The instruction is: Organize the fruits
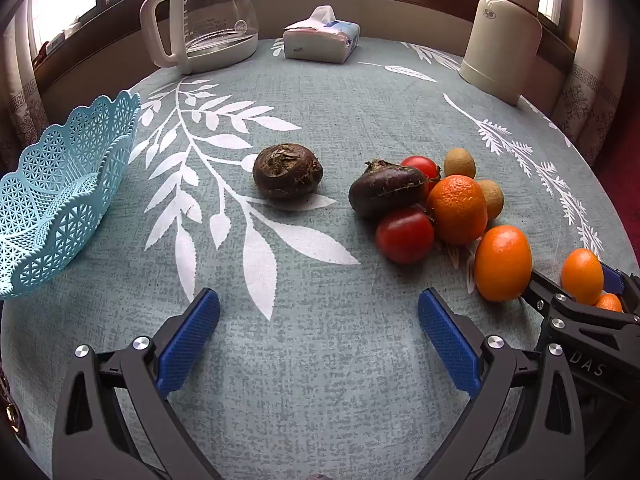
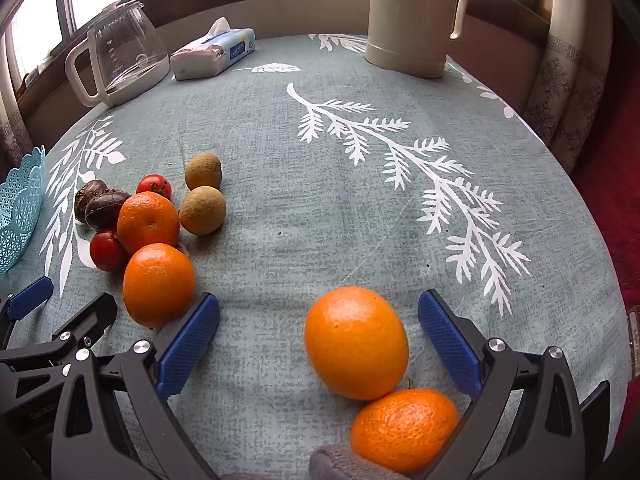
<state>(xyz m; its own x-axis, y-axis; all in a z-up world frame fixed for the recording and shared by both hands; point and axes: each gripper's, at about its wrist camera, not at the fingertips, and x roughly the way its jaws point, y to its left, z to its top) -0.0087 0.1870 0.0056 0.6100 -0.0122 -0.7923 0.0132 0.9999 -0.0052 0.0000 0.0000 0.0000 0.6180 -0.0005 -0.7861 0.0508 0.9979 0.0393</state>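
At the bottom of the left wrist view, the left gripper point(image 1: 319, 320), released and spread wide over bare tablecloth point(image 1: 320, 100), carrying nothing, probably waiting its turn. Faces a lone dark brown bulb point(image 1: 288, 176) at frame centre, set apart from the heap of fruit point(image 1: 456, 208) right of centre: tomatoes, oranges, small tan fruits and a second dark bulb pressed together. At the left edge, well apart from all of it, the blue lattice basket point(image 1: 100, 152), empty as far as shown and likely the destination. Low in the right wrist view, the right gripper point(image 2: 319, 320), open around a large orange point(image 2: 356, 342), neither pad touching the skin, apparently lined up for a grasp not yet made. Touching that orange from below, a rougher orange point(image 2: 404, 428) at the bottom edge, liable to roll once its neighbour lifts.
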